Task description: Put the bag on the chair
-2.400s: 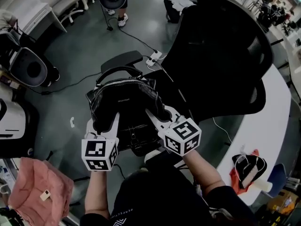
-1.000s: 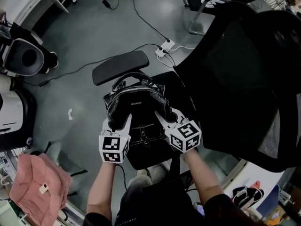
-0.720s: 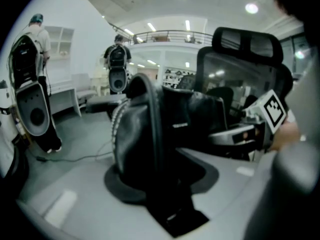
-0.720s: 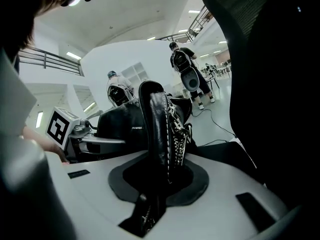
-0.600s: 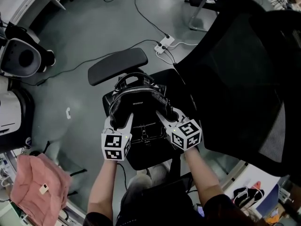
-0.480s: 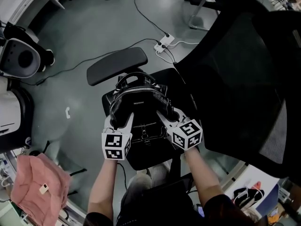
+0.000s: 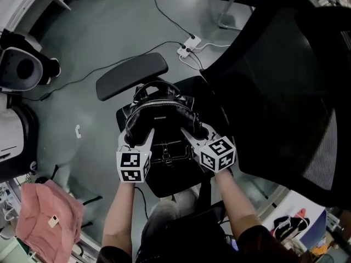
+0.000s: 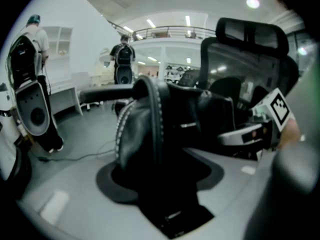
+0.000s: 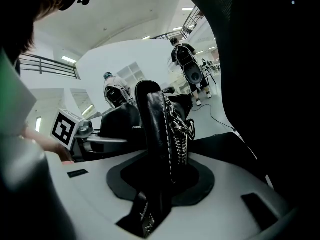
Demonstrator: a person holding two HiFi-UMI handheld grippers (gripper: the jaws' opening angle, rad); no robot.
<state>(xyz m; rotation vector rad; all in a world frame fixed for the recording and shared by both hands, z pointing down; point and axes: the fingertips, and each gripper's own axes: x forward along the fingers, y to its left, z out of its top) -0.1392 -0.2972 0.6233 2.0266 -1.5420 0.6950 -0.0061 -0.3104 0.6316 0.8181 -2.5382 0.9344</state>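
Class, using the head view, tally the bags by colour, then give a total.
Black bag: 1
Pink bag: 1
Total: 2
Dark item at lower right: too unclear, not counted.

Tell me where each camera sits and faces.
Head view: on the person's head, looking steeply down at the bag on the chair; both forearms, left gripper and right gripper show.
Left gripper view: on the left gripper, along its opening jaws at the bag's side between them.
Right gripper view: on the right gripper, along its opening jaws at the bag's other side.
Shared: the gripper views face each other across the bag; each shows the other gripper.
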